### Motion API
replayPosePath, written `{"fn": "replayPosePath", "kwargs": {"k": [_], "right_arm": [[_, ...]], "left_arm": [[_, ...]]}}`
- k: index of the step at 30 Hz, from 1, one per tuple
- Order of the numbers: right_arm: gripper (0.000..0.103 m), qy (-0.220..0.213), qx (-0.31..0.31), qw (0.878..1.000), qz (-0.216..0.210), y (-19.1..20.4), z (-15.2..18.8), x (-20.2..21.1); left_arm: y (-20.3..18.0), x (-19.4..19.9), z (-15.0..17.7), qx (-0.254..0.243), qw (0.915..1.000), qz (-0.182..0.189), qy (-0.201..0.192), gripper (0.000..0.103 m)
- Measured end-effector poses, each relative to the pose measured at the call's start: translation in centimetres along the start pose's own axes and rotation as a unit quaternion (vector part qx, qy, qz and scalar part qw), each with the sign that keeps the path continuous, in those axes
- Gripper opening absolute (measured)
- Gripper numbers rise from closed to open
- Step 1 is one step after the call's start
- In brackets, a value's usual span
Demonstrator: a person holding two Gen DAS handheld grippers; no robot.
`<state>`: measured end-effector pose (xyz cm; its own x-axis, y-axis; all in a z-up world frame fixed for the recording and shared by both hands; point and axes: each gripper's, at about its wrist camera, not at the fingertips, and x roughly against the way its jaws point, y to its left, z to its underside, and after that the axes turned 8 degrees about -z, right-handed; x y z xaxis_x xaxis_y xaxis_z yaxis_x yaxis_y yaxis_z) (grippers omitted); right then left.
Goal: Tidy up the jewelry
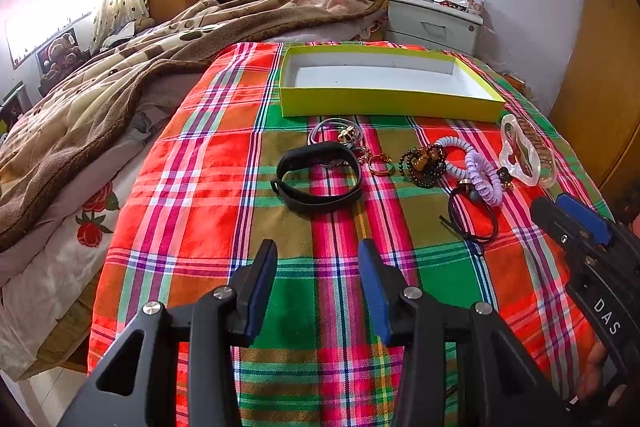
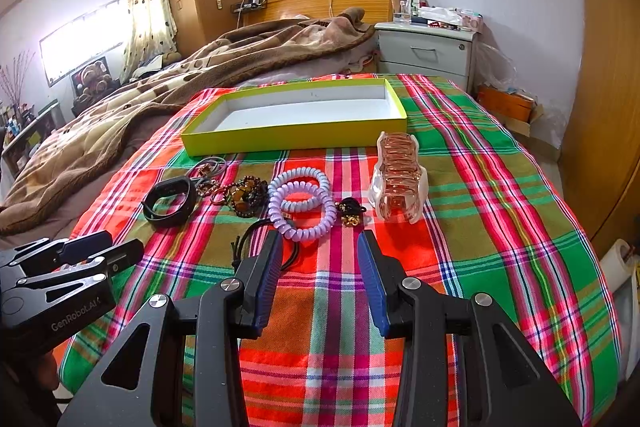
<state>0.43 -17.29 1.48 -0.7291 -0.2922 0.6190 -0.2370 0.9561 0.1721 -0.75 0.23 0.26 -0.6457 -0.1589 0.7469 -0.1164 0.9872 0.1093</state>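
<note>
Plaid cloth (image 1: pixel 200 187) spread over bed. Yellow-green box (image 1: pixel 384 103), white inside, at far end; jewelry lies in a row just near of it. Left gripper (image 1: pixel 318 251) hovers near of black wristband (image 1: pixel 320 179), jaws apart, empty. Right gripper (image 2: pixel 320 243) likewise released, by lilac coil ties (image 2: pixel 300 203). Right view alone shows clear hair claw (image 2: pixel 398 179) fully.

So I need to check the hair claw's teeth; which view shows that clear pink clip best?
The right wrist view: the clear pink plastic hair claw lies near centre, teeth visible. The left wrist view shows it small, side-on, near the right edge.
</note>
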Motion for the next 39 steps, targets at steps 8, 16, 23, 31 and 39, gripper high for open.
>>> {"fn": "replayPosePath", "kwargs": {"k": [8, 16, 23, 31, 39], "right_arm": [[0.040, 0.000, 0.000, 1.000, 0.000, 0.01, -0.05, 0.01], [0.040, 0.000, -0.001, 1.000, 0.000, -0.06, -0.04, -0.04], [0.040, 0.001, 0.000, 1.000, 0.000, -0.08, -0.08, -0.06], [0.040, 0.001, -0.001, 1.000, 0.001, -0.12, -0.15, -0.18], [0.040, 0.001, -0.001, 1.000, 0.001, -0.15, -0.14, -0.19]], "left_arm": [[-0.09, -0.03, -0.09, 0.001, 1.0000, 0.000, 0.000, 0.044], [-0.10, -0.04, -0.14, 0.001, 1.0000, 0.000, 0.001, 0.044], [-0.14, -0.08, -0.17, 0.000, 1.0000, -0.001, 0.001, 0.044], [-0.12, -0.18, -0.14, 0.000, 1.0000, 0.000, 0.002, 0.044], [-0.14, -0.32, -0.18, 0.000, 1.0000, -0.001, 0.003, 0.044]]}}
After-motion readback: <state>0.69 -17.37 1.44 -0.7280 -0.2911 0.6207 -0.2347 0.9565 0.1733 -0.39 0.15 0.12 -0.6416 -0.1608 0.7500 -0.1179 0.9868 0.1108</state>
